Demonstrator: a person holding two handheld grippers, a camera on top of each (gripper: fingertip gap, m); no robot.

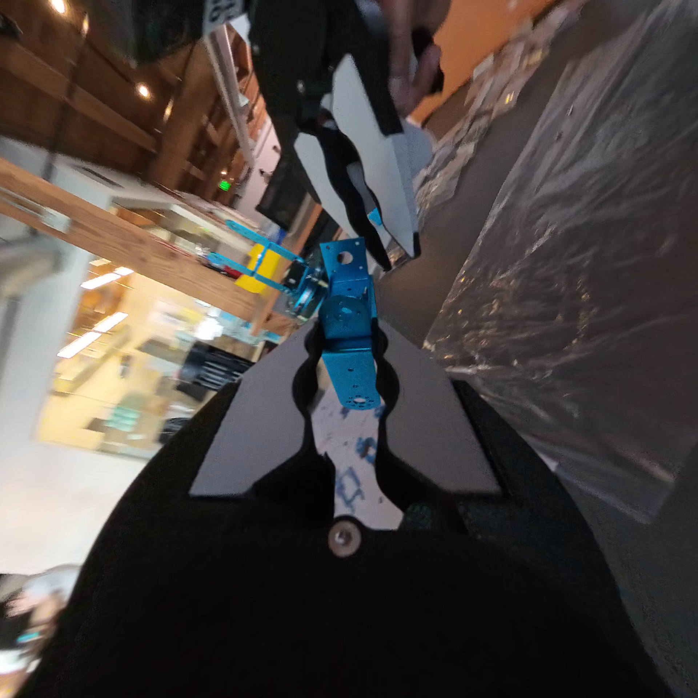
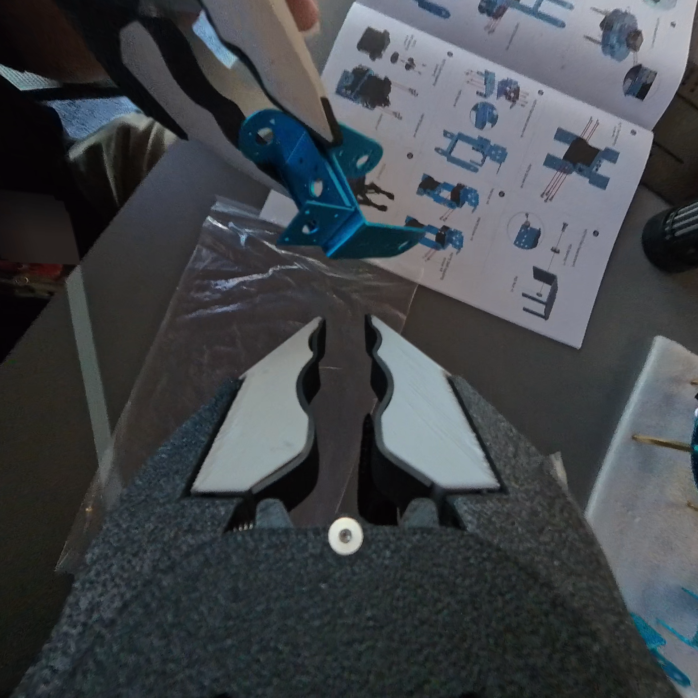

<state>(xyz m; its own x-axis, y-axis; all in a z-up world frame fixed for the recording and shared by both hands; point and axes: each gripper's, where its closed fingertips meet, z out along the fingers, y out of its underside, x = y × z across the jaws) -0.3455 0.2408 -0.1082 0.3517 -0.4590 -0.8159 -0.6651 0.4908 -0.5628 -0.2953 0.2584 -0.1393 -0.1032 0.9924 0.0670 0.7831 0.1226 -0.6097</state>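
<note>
Left gripper [image 1: 349,340] clamps a blue metal bracket assembly [image 2: 325,189] in mid-air.
It hangs above a clear plastic bag [image 2: 264,302] on the grey desk [image 2: 472,377] — rigid, light, probably slick, best gripped on flat faces; right gripper [image 2: 343,325] empty, fingers parted; instruction booklet [image 2: 510,170] beyond.

The blue bracket [image 2: 325,181] hangs in the air over the far end of the plastic bag [image 2: 264,302], blocking the way ahead. The open booklet [image 2: 510,189] covers the table [image 2: 472,377] beyond; bare table lies between booklet and right gripper [image 2: 345,325].
</note>
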